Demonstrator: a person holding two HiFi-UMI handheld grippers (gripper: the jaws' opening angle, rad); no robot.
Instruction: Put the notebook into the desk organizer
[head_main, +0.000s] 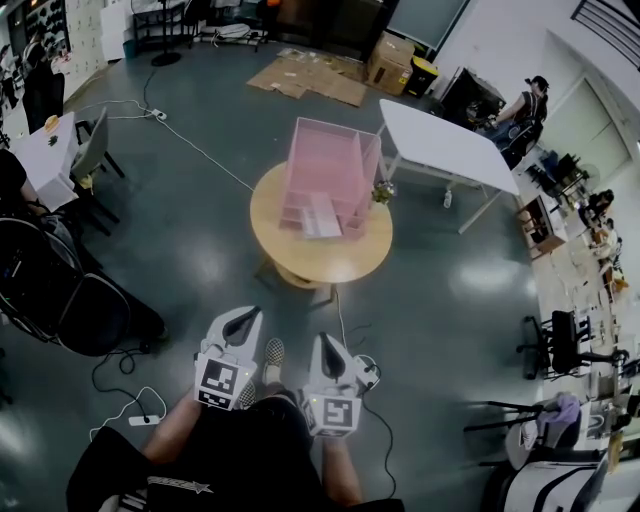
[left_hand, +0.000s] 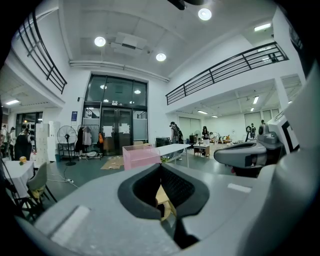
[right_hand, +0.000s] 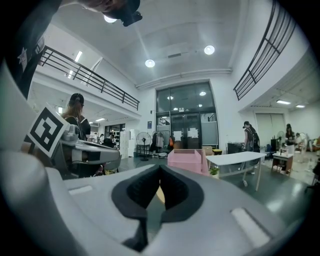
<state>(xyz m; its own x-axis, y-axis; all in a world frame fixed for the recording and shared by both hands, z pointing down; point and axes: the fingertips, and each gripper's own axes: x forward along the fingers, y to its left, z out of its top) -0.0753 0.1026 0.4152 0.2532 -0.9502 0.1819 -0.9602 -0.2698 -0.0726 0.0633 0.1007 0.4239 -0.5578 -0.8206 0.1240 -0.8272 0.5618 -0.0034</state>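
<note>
The pink desk organizer (head_main: 330, 172) stands on a round wooden table (head_main: 290, 250) a few steps ahead of me. A pale flat rectangle (head_main: 322, 216), apparently the notebook, lies in the organizer's near part. Both grippers hang low in front of my body, well short of the table. My left gripper (head_main: 243, 322) and right gripper (head_main: 329, 347) are side by side, both shut with nothing between the tips. In the left gripper view the jaws (left_hand: 160, 166) meet below the distant organizer (left_hand: 141, 156). The right gripper (right_hand: 160, 168) looks toward the organizer (right_hand: 187, 159) too.
A white folding table (head_main: 440, 145) stands right of the round table, and a small plant (head_main: 383, 192) sits beside the organizer. Flattened cardboard (head_main: 310, 78) lies beyond. Dark chairs (head_main: 90, 310) are at my left; a cable and power strip (head_main: 143, 420) lie on the floor.
</note>
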